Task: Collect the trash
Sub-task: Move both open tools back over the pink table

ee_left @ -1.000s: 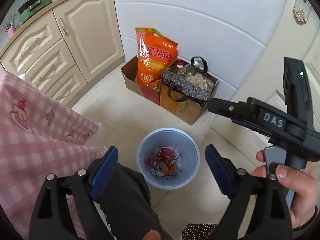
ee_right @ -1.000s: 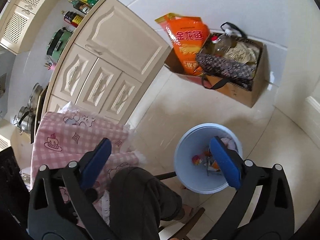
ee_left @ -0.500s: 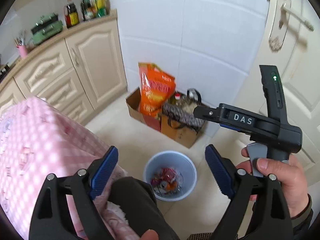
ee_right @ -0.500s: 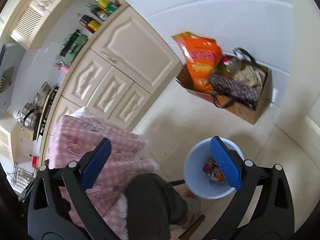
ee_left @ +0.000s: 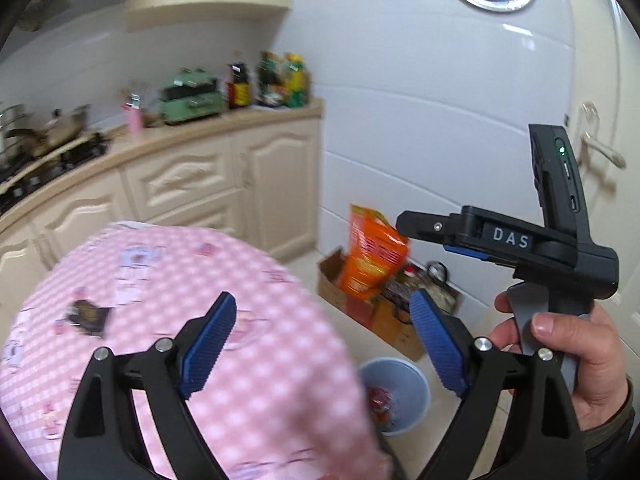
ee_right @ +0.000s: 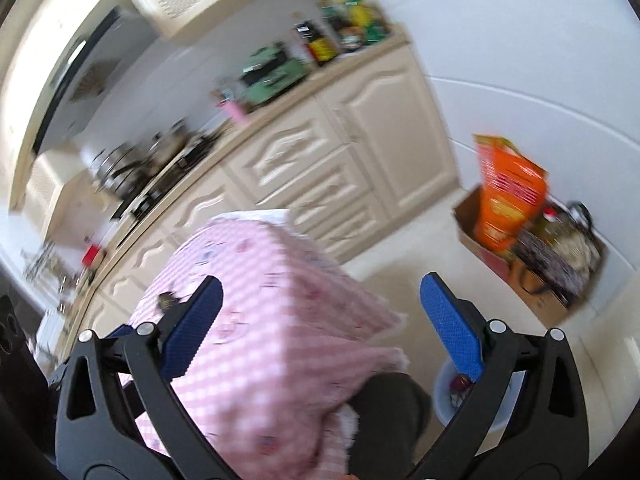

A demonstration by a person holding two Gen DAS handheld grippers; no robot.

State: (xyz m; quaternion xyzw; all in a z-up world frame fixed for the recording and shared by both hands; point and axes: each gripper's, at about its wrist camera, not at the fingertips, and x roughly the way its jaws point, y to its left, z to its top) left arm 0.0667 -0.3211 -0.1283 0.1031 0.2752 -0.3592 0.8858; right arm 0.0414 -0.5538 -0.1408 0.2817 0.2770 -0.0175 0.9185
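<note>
From the left wrist camera, the left gripper (ee_left: 324,344) is wide open and holds nothing. It hangs above the table with the pink checked cloth (ee_left: 168,280). A small dark wrapper (ee_left: 88,318) lies flat on the cloth, off to the left of the blue fingers and well apart from them. I think this is the next piece of trash. The blue trash bin (ee_left: 414,392) sits on the floor just past the table's right edge, and it already has red and crumpled bits inside. The right gripper (ee_left: 424,230) shows here too, held up in the person's hand (ee_left: 576,364), but from this side I cannot tell how wide it is. Behind it stand a cardboard box (ee_left: 336,288) with an orange bag (ee_left: 372,256) against the white wall. From the right wrist camera, the right gripper (ee_right: 324,312) is wide open too and empty. The dark wrapper (ee_right: 166,300) sits near the left blue pad, by the far side of the table. The bin (ee_right: 444,384) peeks out low on the right, next to the person's dark trouser leg (ee_right: 384,404). I think the step now is going for more trash. The next move needs a gripper to go over to the wrapper, come down flat, and pinch its thin edge. The cloth is soft and could bunch up. There is lots of open room above the table, and the cabinets (ee_right: 360,140) stand well back.
</note>
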